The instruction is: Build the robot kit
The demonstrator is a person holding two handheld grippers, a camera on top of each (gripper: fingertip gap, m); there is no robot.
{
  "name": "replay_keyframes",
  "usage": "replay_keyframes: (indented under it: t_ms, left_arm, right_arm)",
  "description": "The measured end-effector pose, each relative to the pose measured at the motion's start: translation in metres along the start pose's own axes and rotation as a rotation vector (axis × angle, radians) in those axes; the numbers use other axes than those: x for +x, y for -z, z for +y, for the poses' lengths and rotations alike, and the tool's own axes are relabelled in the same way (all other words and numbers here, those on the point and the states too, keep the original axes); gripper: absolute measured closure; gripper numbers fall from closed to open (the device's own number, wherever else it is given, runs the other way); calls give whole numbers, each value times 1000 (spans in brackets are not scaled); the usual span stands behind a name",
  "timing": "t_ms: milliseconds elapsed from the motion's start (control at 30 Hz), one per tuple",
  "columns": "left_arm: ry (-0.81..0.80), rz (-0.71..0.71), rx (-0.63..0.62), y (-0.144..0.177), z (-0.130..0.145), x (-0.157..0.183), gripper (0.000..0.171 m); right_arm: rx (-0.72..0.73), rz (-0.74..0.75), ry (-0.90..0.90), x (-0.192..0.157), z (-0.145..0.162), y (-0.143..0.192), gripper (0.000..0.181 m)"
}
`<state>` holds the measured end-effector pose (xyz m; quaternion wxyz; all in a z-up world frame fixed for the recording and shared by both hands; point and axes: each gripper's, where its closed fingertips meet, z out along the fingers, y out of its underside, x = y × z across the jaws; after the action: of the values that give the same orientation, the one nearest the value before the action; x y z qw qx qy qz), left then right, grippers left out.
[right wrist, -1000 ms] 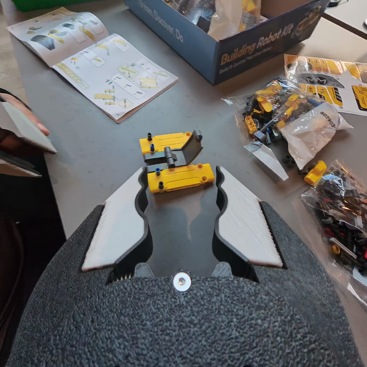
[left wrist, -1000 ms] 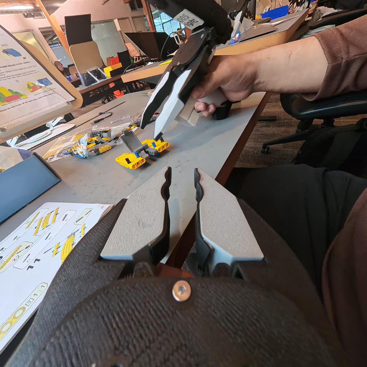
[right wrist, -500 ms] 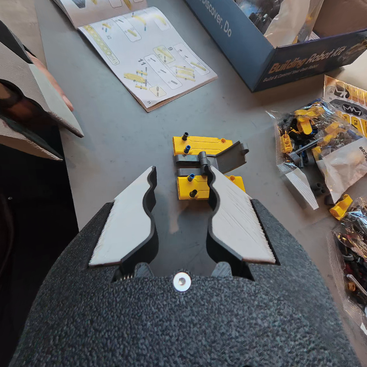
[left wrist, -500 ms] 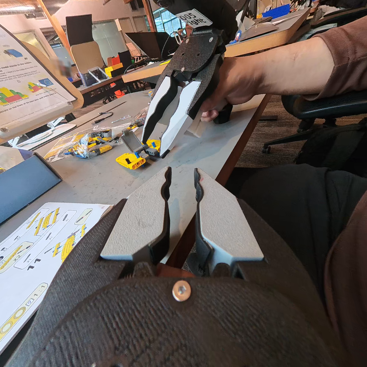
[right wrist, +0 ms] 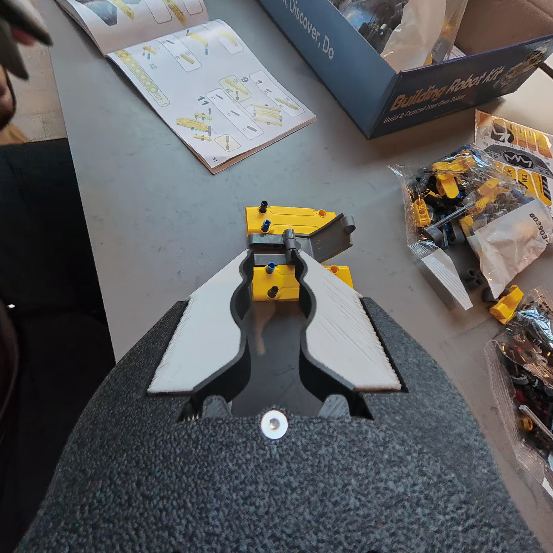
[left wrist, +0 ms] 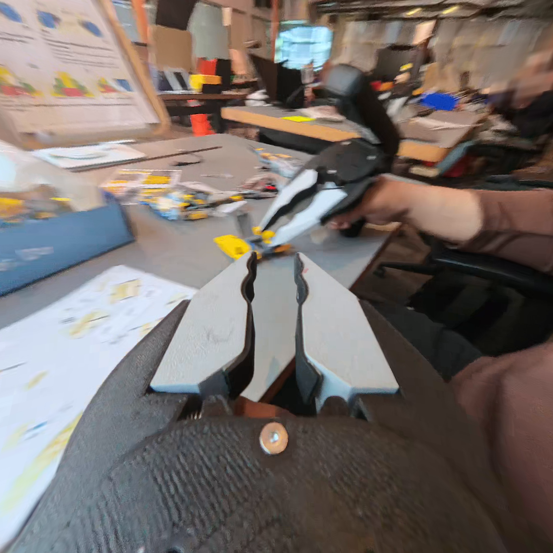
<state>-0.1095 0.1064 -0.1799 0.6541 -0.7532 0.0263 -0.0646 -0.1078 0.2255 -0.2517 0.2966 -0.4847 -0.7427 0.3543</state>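
Left wrist view: left gripper [left wrist: 274, 263] has swung toward the yellow-grey assembly [left wrist: 236, 246], jaws slightly parted, empty. Right wrist view: right gripper [right wrist: 270, 256] has narrowed around the assembly [right wrist: 281, 281] on the counter [right wrist: 167, 209], straddling its near yellow panel; firm grip uncertain.

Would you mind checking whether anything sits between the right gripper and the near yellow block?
Nothing visible does: the right gripper already straddles the near yellow block, one finger on each side, with only bare grey table around it.
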Motion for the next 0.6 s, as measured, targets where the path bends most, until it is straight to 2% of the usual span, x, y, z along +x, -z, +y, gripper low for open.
replay_keyframes:
  t_ms: [133, 267, 400, 467, 600]
  left_arm:
    - [-50, -396, -158, 54, 13, -97, 152]
    - [14, -659, -276, 115, 43, -164, 156]
    - [25, -768, -408, 150, 75, -181, 159]
    - [56, -749, -421, 154, 89, -173, 171]
    - [45, -768, -410, 160, 96, -168, 171]
  right_arm:
    - [6, -12, -10, 0, -1, 1, 149]
    - [11, -27, -16, -2, -1, 1, 140]
    - [8, -39, -22, -2, -1, 1, 139]
    - [15, -36, -17, -2, -2, 2, 139]
    - [12, -45, -19, -3, -2, 1, 139]
